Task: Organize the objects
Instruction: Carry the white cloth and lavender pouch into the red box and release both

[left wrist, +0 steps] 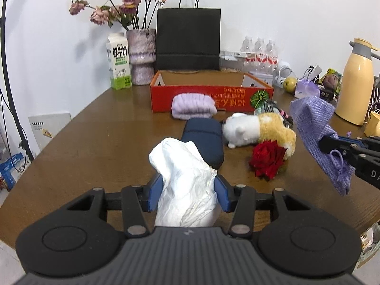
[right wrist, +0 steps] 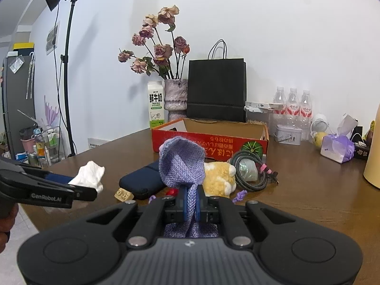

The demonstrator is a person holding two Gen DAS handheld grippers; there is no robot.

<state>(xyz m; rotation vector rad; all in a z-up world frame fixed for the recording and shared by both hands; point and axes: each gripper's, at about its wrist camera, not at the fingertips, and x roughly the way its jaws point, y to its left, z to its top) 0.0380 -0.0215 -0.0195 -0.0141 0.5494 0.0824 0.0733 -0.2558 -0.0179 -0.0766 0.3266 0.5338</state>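
Beside the left tool (right wrist: 80, 193) marked "GenRobot.AI", crumpled tissue (right wrist: 91, 176) shows.

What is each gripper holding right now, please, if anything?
Left gripper: jaws closed on a crumpled white paper tissue.
Right gripper: jaws closed on a purple woven fabric drawstring pouch.

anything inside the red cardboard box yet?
The red cardboard box shows only bare brown inner walls in both views. Its floor is hidden behind the front wall, so low items cannot be ruled out. The purple rolled towel lies outside, against its front.
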